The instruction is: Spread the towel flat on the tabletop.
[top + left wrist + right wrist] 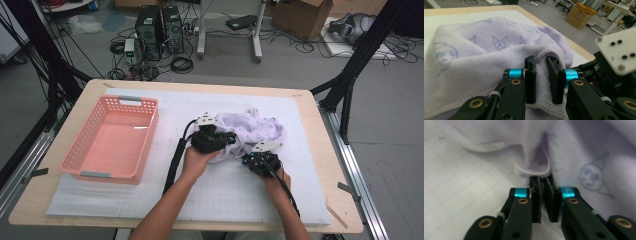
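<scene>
A lavender towel (pixel 261 127) printed with small cartoon faces lies crumpled on the white gridded mat (pixel 225 195) in the middle of the table. My left gripper (pixel 231 138) reaches into the towel's left side. In the left gripper view, the left gripper (pixel 542 61) is shut on a thick fold of the towel (pixel 481 55) near its stitched hem. My right gripper (pixel 248 158) sits at the towel's front edge. The right gripper view has the right gripper (pixel 543 181) pinched on the towel (pixel 584 150) just below a looped hem.
An empty pink plastic basket (pixel 112 142) stands on the mat's left part. The wooden table edge (pixel 320 150) runs along the right. Computer towers (pixel 159 25), cables and a cardboard box (pixel 305 17) are on the floor beyond the table.
</scene>
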### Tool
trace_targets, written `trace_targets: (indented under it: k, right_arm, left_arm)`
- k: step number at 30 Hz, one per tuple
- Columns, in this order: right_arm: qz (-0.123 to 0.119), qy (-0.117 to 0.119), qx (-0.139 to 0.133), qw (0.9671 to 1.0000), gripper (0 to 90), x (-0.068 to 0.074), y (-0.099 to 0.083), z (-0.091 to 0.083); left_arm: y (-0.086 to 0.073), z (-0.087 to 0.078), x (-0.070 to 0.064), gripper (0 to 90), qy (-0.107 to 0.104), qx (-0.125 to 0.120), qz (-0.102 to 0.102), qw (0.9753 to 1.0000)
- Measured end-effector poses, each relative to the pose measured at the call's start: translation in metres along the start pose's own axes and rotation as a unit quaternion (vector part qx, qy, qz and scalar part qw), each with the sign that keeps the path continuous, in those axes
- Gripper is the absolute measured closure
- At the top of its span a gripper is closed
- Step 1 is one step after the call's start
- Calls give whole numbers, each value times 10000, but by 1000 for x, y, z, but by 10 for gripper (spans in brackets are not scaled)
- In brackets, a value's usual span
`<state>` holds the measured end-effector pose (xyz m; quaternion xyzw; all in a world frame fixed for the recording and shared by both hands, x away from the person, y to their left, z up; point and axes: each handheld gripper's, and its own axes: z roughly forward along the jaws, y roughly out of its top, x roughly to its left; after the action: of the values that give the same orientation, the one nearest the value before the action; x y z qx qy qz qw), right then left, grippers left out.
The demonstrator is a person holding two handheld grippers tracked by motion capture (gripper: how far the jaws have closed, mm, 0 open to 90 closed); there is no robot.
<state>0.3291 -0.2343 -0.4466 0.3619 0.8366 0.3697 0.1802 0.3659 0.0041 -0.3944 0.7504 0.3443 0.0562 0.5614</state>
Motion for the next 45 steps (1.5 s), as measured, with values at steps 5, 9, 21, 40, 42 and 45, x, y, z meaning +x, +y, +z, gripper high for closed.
trace_targets:
  k: [5, 9, 21, 40, 42, 45]
  right_arm:
    - [-105, 301, 41, 9995, 867, -9, -15, -25]
    - [-214, 571, -80, 9981, 870, -19, -32, -55]
    - [115, 0, -96, 9999, 859, -51, -71, -100]
    - [556, -338, -671, 9956, 692, -47, -72, -110]
    - [558, -325, -655, 9958, 691, -47, -72, -109]
    - [561, -296, -627, 9960, 687, -47, -73, -107]
  left_arm:
    - [-11, -17, 15, 788, 67, 64, -44, 9999]
    - [-22, -25, 22, 807, 218, 176, -3, 9996]
    - [-53, -50, 29, 699, 725, 439, 55, 9964]
    - [-43, -83, -3, 458, 866, 112, 583, 9945]
    - [-39, -64, -8, 438, 590, 323, 680, 9954]
    - [-38, -36, -17, 407, 388, 557, 949, 9932]
